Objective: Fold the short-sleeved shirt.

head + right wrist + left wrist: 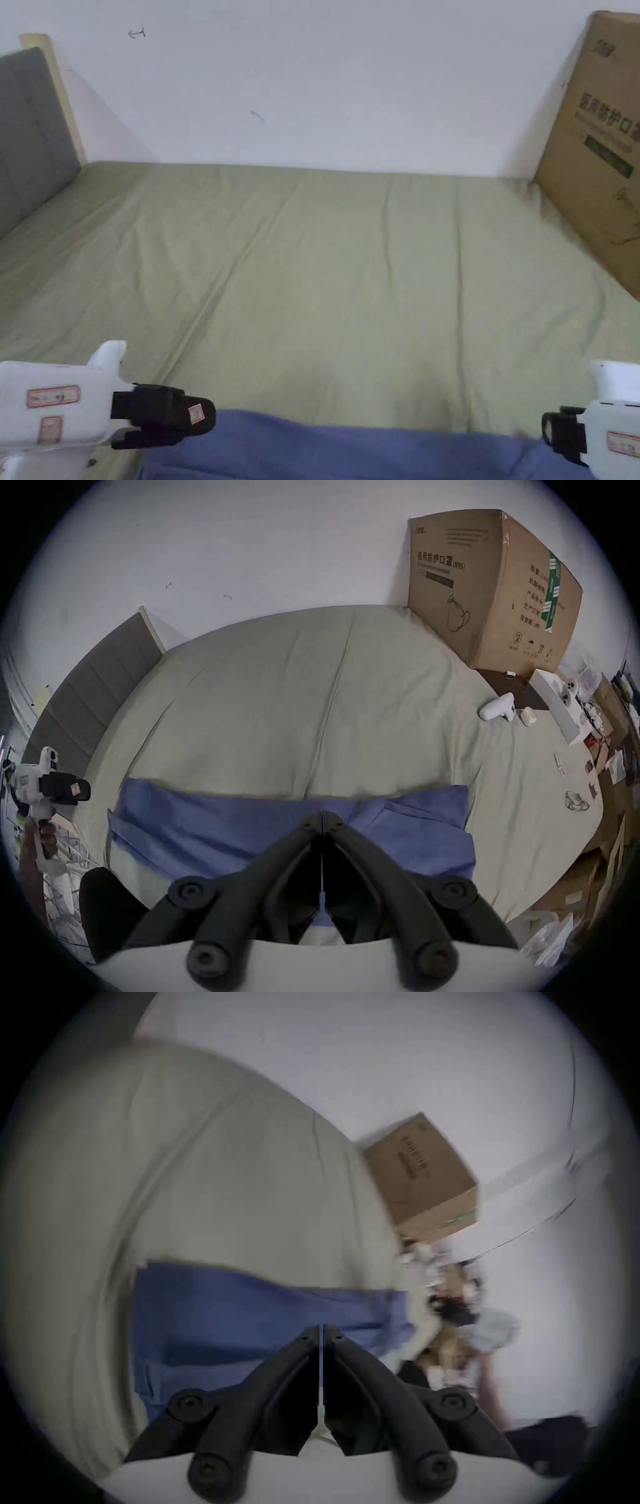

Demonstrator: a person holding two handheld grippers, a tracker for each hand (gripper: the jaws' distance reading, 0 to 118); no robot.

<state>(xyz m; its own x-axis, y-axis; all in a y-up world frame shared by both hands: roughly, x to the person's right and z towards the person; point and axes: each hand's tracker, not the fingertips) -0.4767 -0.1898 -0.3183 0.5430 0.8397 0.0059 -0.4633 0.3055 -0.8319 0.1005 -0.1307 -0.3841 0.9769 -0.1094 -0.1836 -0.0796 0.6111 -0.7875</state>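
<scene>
Two claws are hovering at the near edge of the bed (350, 250), and both are sitting closed with jaws pressed together on nothing: the left claw (203, 415) is floating just beside the shirt's left end, the right claw (550, 431) near its right end. Lying along the near edge of the olive sheet, the blue short-sleeved shirt (277, 823) is showing as a wide, shallow band, with layers seeming to overlap at its right end. I am judging that some lengthwise folding is already done and that the crosswise folds are remaining, though the exact count of layers is not readable. The head view is catching just the shirt's far edge, whereas the right gripper view is taking in its whole width plus the cardboard box (485, 594), a white controller (497, 707) and the clutter past the bed's right side; the left gripper view is blurring heavily.
</scene>
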